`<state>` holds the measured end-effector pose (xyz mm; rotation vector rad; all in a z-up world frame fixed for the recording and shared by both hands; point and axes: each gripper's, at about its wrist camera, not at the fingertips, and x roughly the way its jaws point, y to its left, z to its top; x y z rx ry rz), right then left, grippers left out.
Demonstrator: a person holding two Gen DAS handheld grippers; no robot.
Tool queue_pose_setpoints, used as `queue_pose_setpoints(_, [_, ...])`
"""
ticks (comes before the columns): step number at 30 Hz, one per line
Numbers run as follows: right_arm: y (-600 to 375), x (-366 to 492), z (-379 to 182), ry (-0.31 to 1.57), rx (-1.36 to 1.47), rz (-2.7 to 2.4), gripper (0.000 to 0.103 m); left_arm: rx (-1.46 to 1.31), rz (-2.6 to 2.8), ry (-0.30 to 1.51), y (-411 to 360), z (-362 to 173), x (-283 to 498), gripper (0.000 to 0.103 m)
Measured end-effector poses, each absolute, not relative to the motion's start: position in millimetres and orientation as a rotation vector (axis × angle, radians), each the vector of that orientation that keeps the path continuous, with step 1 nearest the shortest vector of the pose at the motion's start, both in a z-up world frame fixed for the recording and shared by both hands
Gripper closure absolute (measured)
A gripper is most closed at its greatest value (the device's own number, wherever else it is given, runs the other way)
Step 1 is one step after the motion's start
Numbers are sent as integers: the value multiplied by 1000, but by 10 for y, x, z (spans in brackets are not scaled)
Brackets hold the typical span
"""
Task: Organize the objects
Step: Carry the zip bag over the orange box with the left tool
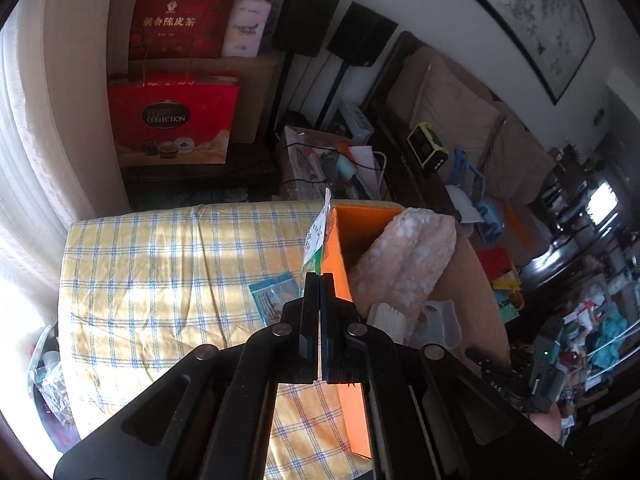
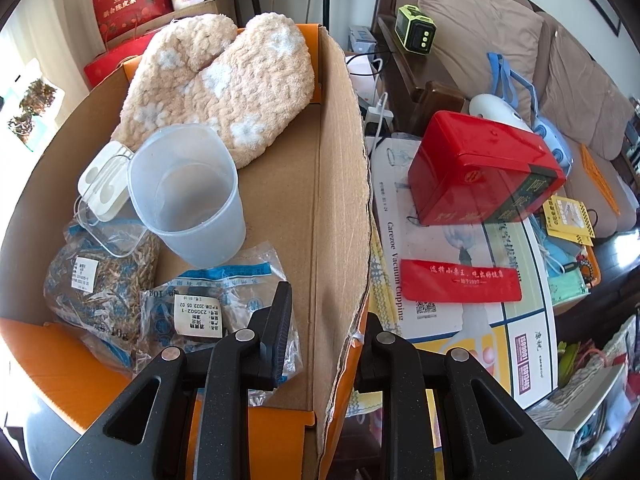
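Gripping a thin flat packet [image 1: 318,236] by its lower edge, the left tool [image 1: 319,280] had its jaws pressed fully together on it, w/ the packet standing upright above the tips, long axis running up and away from the tool. Just to the right of that tool sat the orange-sided cardboard box [image 1: 340,248], its near wall almost touching the packet; the drop looked to turn on a short move right, over that wall. A second flat packet [image 1: 276,296] lay on the checked cloth [image 1: 160,264] just left of the left tool's tips, flat and apart from the box.

The right tool [image 2: 324,312] straddled the box's right wall [image 2: 344,184], jaws only narrowly apart, one finger inside, one outside; it appeared clamped on the cardboard to steady the box, though pad contact was hard to confirm. Inside the box, ahead and to the left of that tool: two clear herb bags [image 2: 208,304], a translucent plastic cup [image 2: 188,196], a white earphone case [image 2: 106,184] and fluffy slippers [image 2: 224,80] at the far end. Left hand was the nearer for the loose packet; judged approx mid-task.
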<state>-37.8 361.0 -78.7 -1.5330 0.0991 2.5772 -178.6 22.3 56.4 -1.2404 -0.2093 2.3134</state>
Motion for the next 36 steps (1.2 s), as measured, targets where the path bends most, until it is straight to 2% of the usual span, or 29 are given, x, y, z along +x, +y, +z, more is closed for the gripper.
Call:
queue_pose_setpoints(11, [3613,-370,-790,99,-1534,2577,80,-1169,2235,-78,757,691,-1382,103])
queue_pose_setpoints(28, [3613,-364,-790,100,-1534,2578,80,-1205,2143,315,1623,171,-818,103])
queue_pose_setpoints(36, [3612,-367,-786,101,-1534,2578,79,-1231,2023,364,1807,-57,-595,102])
